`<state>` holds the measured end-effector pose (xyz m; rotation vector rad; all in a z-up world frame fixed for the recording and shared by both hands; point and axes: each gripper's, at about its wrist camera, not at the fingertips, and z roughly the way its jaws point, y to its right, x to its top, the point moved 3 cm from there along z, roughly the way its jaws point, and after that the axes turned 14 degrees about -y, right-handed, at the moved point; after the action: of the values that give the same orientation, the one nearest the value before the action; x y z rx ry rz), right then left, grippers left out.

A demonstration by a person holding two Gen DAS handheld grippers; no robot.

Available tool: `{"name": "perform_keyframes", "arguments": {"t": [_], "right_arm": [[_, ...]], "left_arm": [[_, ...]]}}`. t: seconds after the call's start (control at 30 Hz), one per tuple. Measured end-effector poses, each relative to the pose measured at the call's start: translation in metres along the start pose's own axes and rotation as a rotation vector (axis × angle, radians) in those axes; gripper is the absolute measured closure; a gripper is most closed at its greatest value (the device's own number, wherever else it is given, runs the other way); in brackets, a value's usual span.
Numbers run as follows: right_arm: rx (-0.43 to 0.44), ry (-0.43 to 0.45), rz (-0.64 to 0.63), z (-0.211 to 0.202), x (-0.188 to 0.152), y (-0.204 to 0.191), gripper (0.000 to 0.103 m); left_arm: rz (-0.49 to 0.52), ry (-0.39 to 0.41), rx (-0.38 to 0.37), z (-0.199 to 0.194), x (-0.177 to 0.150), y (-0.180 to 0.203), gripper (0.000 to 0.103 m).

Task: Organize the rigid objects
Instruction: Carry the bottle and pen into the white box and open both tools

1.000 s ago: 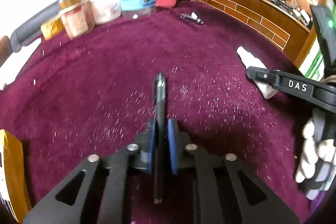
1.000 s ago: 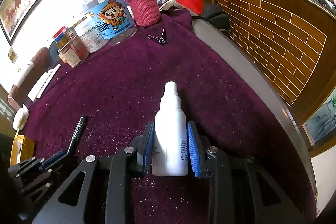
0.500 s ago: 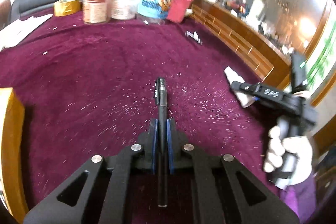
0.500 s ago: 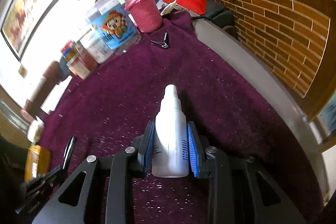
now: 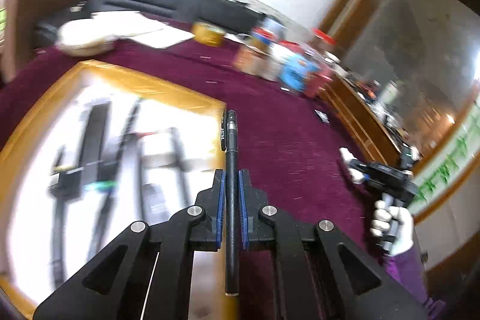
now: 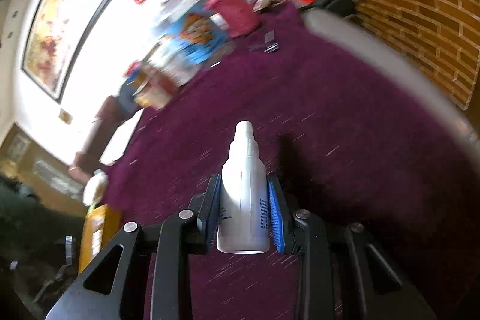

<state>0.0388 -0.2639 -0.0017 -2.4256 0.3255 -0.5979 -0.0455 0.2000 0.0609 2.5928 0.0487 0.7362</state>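
My left gripper [image 5: 230, 179] is shut on a black pen [image 5: 230, 158] that points forward, held above the purple cloth beside the right edge of a yellow-rimmed tray [image 5: 150, 83]. The tray has a white floor with several dark, blurred items lying in it. My right gripper [image 6: 243, 185] is shut on a white spray bottle [image 6: 244, 194], nozzle forward, above the cloth. The right gripper also shows in the left wrist view [image 5: 381, 173], held in a white-gloved hand at the right. The tray's corner shows in the right wrist view [image 6: 96, 227] at lower left.
Jars, a blue cartoon container [image 6: 195, 35] and a pink sleeved flask [image 6: 231, 8] stand at the far side of the cloth. A nail clipper [image 6: 267, 45] lies near them. A brick-patterned wooden counter [image 6: 420, 5] runs along the right. A gold tape roll [image 5: 208, 33] and white papers lie at the back.
My left gripper has swung left with the pen, bringing the yellow tray under view. My right gripper has tilted and moved with the bottle held; both views are motion-blurred.
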Motion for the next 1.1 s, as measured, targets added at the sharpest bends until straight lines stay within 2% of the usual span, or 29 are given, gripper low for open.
{"name": "perform_keyframes", "arguments": {"t": [0.17,0.4,0.47,0.63,0.8,0.87,0.93,1.03,1.1], "right_arm": [[0.129,-0.096,-0.095,0.010,-0.037,-0.067,0.077],[0.213,-0.244,-0.276,0.043,-0.095,-0.166,0.076],[0.225,-0.289,-0.327,0.053,-0.116,-0.192,0.076],[0.280,-0.423,-0.401,0.082,-0.162,-0.244,0.076],[0.264,-0.510,-0.511,0.104,-0.209,-0.288,0.076],[0.240,-0.536,-0.570,0.113,-0.227,-0.302,0.076],[0.211,-0.555,-0.622,0.122,-0.241,-0.311,0.076],[0.146,-0.569,-0.675,0.139,-0.260,-0.316,0.076],[0.077,-0.522,-0.730,0.141,-0.267,-0.320,0.075]], "left_arm": [[-0.123,0.041,0.075,-0.026,-0.021,-0.062,0.097],[-0.272,0.024,0.178,-0.026,-0.027,-0.123,0.097],[-0.280,0.016,0.206,-0.025,-0.030,-0.133,0.096],[-0.242,0.025,0.263,-0.023,-0.036,-0.130,0.095],[-0.230,0.084,0.250,-0.046,-0.043,-0.125,0.082],[-0.226,0.120,0.259,-0.059,-0.044,-0.124,0.066],[-0.224,0.153,0.277,-0.071,-0.046,-0.123,0.057],[-0.218,0.181,0.313,-0.084,-0.046,-0.120,0.048],[-0.204,0.198,0.346,-0.089,-0.046,-0.116,0.044]]}}
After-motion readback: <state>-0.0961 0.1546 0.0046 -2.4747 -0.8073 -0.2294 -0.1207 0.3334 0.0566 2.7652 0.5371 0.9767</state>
